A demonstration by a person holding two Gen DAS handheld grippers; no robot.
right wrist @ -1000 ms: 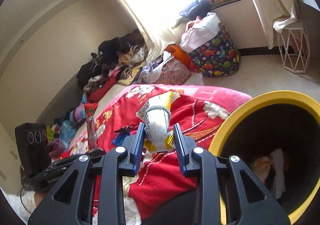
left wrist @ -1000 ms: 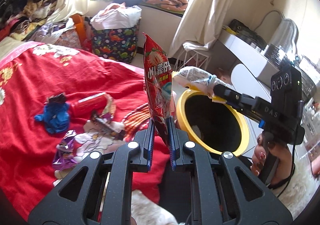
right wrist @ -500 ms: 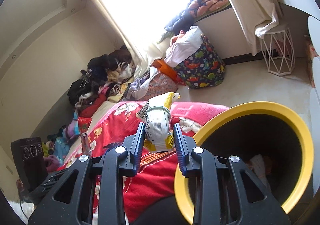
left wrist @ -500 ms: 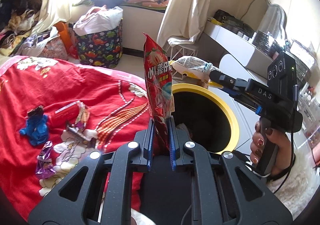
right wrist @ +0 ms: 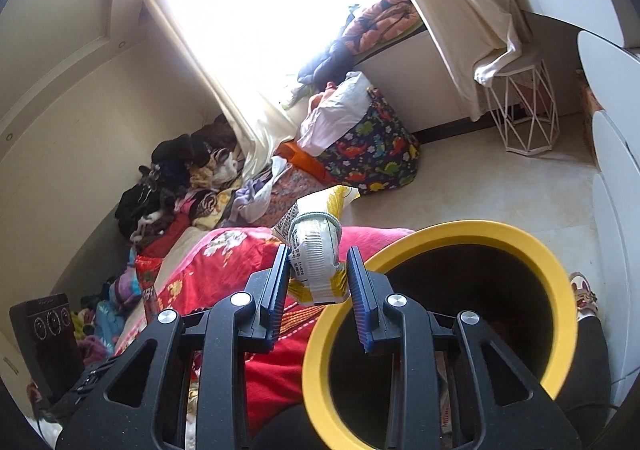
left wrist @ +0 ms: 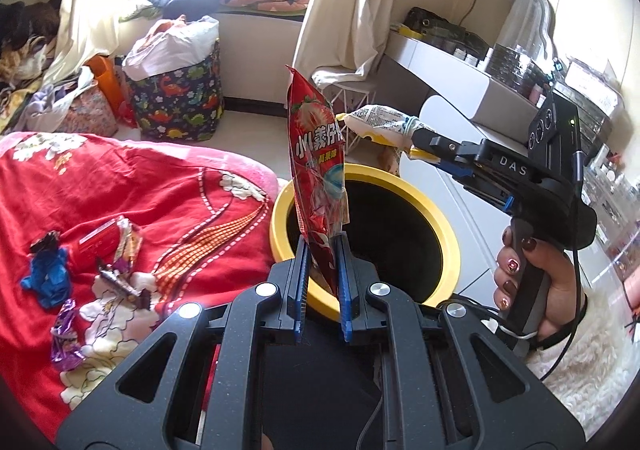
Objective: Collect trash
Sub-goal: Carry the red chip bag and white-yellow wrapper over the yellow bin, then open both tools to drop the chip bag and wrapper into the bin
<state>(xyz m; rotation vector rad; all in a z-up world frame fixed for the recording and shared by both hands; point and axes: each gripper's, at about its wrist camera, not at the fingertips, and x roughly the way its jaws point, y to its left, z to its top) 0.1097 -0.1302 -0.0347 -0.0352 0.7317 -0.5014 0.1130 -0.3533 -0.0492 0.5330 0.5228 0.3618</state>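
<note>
My left gripper (left wrist: 323, 246) is shut on a tall red snack bag (left wrist: 318, 158), held upright at the near rim of the yellow-rimmed black bin (left wrist: 434, 210). My right gripper (right wrist: 320, 262) is shut on a white and yellow snack bag (right wrist: 316, 250) at the left rim of the bin (right wrist: 532, 250). It also shows in the left wrist view (left wrist: 416, 138) with its bag (left wrist: 380, 120) over the bin's far rim. Several wrappers lie on the red blanket: blue (left wrist: 50, 278), red (left wrist: 98, 242), purple (left wrist: 64, 334).
The red bed (left wrist: 120, 190) lies left of the bin. A dinosaur-print laundry bag (left wrist: 180, 98) and a white wire stool (right wrist: 528, 118) stand on the floor by the window. A white desk (left wrist: 460, 90) is at the right. Clothes (right wrist: 172, 186) pile by the wall.
Both grippers have moved toward the bin with their bags; the bin now looms larger in both views. Neither bag has been let go.
</note>
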